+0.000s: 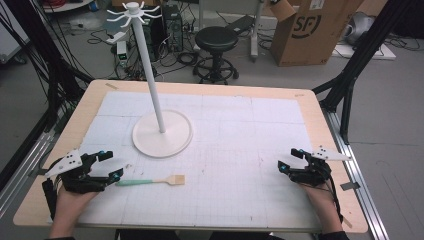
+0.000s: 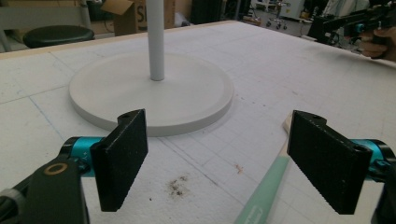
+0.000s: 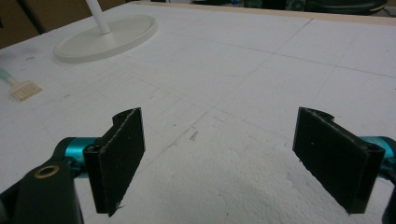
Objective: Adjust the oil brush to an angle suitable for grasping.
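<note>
A brush with a teal handle [image 1: 142, 182] and a pale bristle head [image 1: 176, 179] lies flat on the white mat near the front left. My left gripper [image 1: 112, 165] stands open just left of the handle's end. In the left gripper view [image 2: 218, 121] the teal handle [image 2: 264, 191] lies on the mat beside the right-hand jaw, with no pad pressing on it. My right gripper [image 1: 289, 160] rests open at the front right, and nothing sits between its jaws [image 3: 219, 116]. From the right gripper view the brush head [image 3: 25, 90] shows far to the left.
A white hook stand rises from a round base [image 1: 162, 134] at the mat's middle left, its pole topped by hooks [image 1: 134, 12]. The base [image 2: 152, 88] lies just ahead of my left gripper. Beyond the table are a black stool [image 1: 216, 40] and a cardboard box [image 1: 310, 30].
</note>
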Demonstrator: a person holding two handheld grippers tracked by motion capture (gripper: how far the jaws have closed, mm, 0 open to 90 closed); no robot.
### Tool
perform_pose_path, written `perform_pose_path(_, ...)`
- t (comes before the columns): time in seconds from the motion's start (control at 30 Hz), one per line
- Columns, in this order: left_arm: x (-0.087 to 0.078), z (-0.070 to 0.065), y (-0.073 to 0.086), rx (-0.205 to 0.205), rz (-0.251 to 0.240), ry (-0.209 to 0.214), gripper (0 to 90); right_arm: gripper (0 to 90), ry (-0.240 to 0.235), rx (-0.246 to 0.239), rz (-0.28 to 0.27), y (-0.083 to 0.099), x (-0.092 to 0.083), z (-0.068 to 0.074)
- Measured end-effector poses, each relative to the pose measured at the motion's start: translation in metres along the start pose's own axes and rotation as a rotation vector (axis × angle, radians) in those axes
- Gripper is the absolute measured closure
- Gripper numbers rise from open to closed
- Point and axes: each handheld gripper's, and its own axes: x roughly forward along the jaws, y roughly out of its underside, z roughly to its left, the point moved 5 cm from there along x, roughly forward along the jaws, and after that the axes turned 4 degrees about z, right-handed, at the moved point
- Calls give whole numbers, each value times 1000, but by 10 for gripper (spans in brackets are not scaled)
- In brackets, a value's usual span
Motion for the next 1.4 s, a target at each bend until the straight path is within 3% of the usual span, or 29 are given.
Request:
perform_pose_path(0.53, 9, -11, 1, 32, 53, 83, 296, 161, 0, -3, 4, 0, 1, 0)
perform_pose_path(1.1, 38, -35, 2, 111, 155, 197, 362, 161, 2, -8, 7, 0, 1, 0)
perform_pose_path(1.23, 46, -41, 2, 138, 183, 216, 415, 162, 2, -11, 6, 0, 0, 1)
perform_pose_path(1.4, 55, -45, 5, 164, 222, 202, 451, 161, 3, -8, 4, 0, -1, 1)
